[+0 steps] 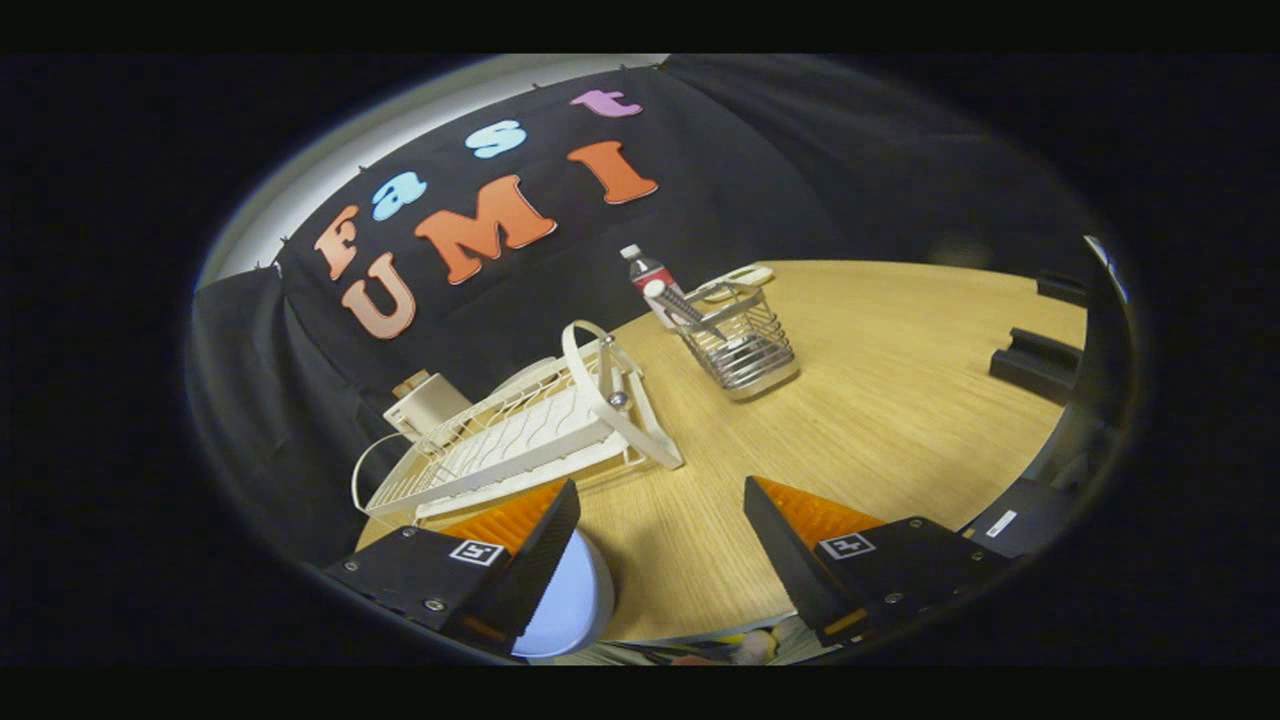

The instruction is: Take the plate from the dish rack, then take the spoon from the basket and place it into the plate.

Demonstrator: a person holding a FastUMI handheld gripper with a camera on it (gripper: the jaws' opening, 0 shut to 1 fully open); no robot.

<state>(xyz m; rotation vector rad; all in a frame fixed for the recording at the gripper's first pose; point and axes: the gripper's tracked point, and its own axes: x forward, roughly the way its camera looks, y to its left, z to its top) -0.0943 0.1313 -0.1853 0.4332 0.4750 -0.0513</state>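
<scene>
A pale blue plate [578, 603] lies on the wooden table [900, 420] near its front edge, partly hidden behind my left finger. My gripper [662, 490] is open, with bare tabletop between its fingers and nothing held. The white wire dish rack [520, 440] stands just beyond the left finger, with no dishes in it. Farther ahead is the round metal wire basket [745, 350], and a spoon [686, 306] stands in it with its handle sticking out toward the rack.
A small bottle with a red label [645, 270] stands behind the basket by the cloth wall. A white box [425, 405] sits behind the rack. Black blocks [1035, 362] lie at the table's far right side.
</scene>
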